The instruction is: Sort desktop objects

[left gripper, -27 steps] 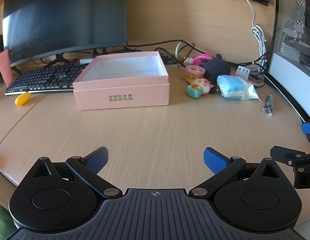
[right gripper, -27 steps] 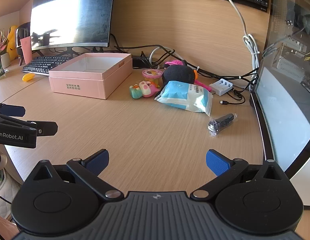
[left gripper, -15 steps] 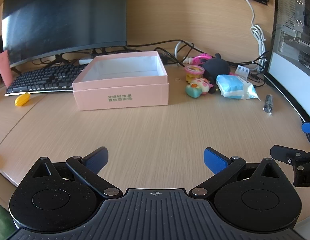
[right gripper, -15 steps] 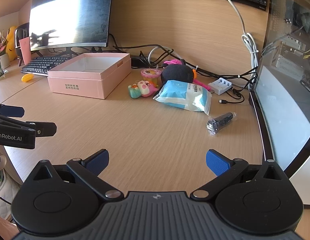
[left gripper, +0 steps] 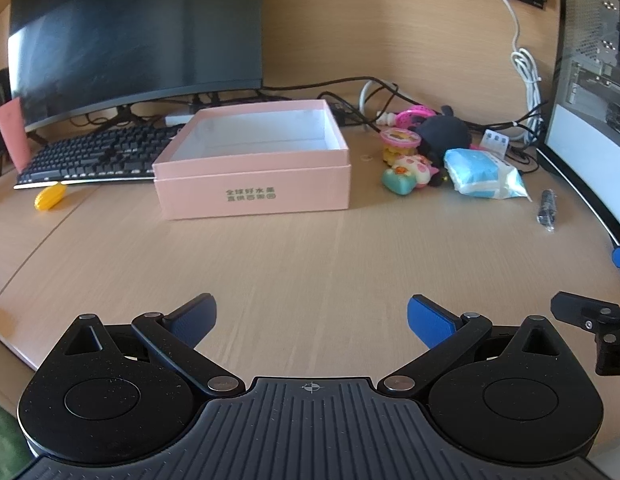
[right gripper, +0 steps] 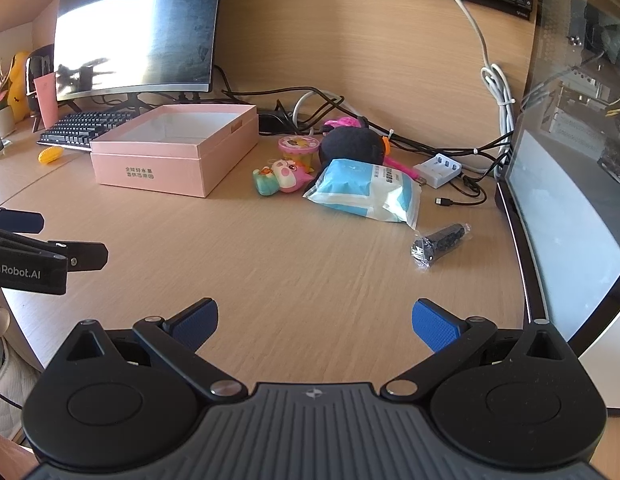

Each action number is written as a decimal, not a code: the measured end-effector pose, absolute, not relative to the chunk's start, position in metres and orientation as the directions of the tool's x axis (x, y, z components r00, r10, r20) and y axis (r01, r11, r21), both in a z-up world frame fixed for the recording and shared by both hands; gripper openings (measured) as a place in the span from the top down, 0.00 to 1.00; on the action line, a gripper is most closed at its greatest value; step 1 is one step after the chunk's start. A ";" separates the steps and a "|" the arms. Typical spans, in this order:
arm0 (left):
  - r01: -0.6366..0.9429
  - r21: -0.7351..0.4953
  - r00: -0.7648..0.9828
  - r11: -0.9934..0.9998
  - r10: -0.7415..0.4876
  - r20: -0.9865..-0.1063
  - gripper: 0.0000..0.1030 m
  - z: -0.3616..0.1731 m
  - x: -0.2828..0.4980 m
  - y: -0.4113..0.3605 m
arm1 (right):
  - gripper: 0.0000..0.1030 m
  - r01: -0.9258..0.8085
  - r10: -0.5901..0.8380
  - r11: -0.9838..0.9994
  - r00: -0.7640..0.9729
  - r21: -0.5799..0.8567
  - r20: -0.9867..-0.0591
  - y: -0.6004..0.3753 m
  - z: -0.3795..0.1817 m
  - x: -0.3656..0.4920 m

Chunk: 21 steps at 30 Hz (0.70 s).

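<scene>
Desk point(left gripper: 294, 264) of light wood, seen from two handheld grippers that hover low over its near edge. The left gripper point(left gripper: 311, 314) has its blue-padded jaws spread wide with nothing between them, and the right gripper point(right gripper: 314, 318) is the same, wide apart and empty.

Ahead of the left gripper sits a pink box point(left gripper: 254, 164), lid off, its white inside bare. Right of the box lies a cluster of small things: a pastel animal toy point(right gripper: 282, 176) just beside a pink-lidded yellow cup point(right gripper: 298, 148), a black plush ball point(right gripper: 351, 146) behind them, and a blue and white tissue pack point(right gripper: 365, 194) touching the plush. Further right, apart from the cluster, a small black item in clear wrap point(right gripper: 439, 242) lies alone.

Left of the box are a black keyboard point(left gripper: 98, 156) and a small yellow toy point(left gripper: 50, 197). A dark monitor point(left gripper: 138, 36) stands behind.
</scene>
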<state>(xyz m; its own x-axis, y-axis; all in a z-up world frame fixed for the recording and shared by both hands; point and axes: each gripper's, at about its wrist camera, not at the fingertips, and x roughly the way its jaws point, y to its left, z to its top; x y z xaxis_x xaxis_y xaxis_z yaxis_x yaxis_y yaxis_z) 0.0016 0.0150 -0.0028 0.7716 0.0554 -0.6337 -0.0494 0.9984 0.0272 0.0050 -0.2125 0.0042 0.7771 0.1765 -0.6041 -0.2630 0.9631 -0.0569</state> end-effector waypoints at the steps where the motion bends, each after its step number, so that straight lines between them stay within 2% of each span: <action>1: -0.050 0.027 0.767 0.998 0.056 -0.639 0.00 -0.003 0.003 0.017 | 0.00 -0.265 0.176 0.962 0.774 -0.060 -0.608 -0.211 0.004 0.006; 5: -0.037 0.018 0.754 0.999 0.040 -0.656 0.00 0.001 0.014 0.022 | 0.00 -0.275 0.172 0.959 0.763 -0.072 -0.623 -0.207 0.002 0.009; 21: 0.003 0.071 0.796 0.997 0.040 -0.604 0.00 0.028 0.079 0.040 | 0.00 -0.275 0.158 0.955 0.792 -0.113 -0.590 -0.184 0.016 0.030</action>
